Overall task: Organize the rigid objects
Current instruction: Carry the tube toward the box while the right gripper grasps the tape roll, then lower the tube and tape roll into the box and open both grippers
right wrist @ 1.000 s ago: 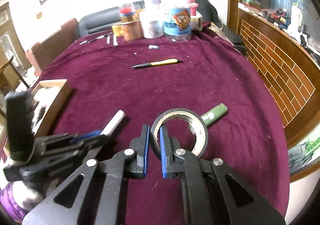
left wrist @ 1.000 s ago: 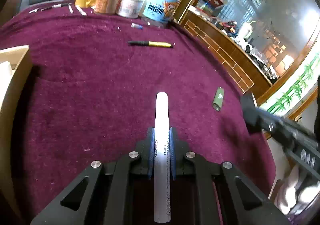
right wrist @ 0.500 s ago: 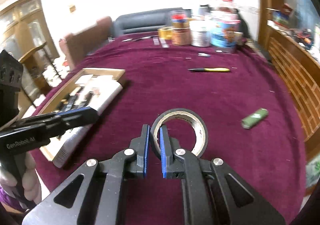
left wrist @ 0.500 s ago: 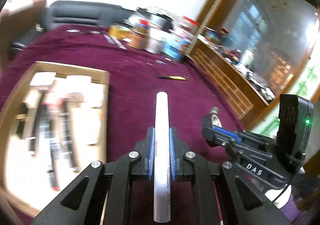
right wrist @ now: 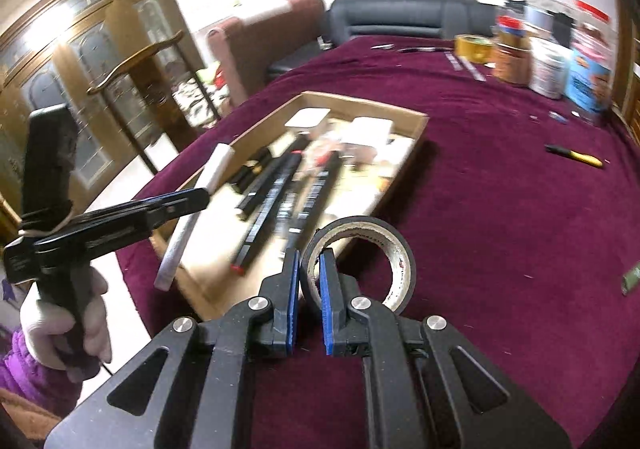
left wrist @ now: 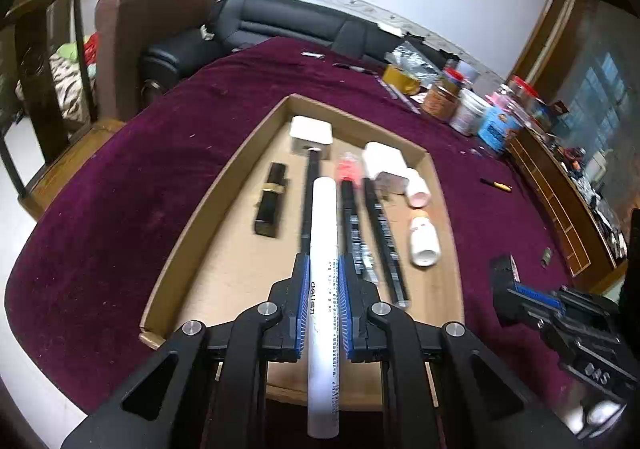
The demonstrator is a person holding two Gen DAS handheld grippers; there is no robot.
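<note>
My left gripper (left wrist: 323,269) is shut on a long white marker (left wrist: 324,233) and holds it above the near half of a shallow cardboard box (left wrist: 208,205), pointing along it. The box holds several black pens (left wrist: 356,225), a black tube (left wrist: 272,201), white boxes (left wrist: 311,133) and a small white bottle (left wrist: 425,241). My right gripper (right wrist: 309,269) is shut on the rim of a black tape roll (right wrist: 360,261), held above the cloth beside the box (right wrist: 400,169). The left gripper with the marker (right wrist: 212,169) shows in the right wrist view.
The round table has a dark red cloth (left wrist: 120,189). Jars and tubs (left wrist: 472,113) stand at the far edge. A yellow-black pen (right wrist: 574,154) and a green lighter (right wrist: 632,279) lie on the cloth right of the box. Chairs (left wrist: 152,33) stand behind.
Both grippers have swung left from the open cloth to the cardboard box. The left one with the marker now hangs over the box. The right one still holds the tape roll.
</note>
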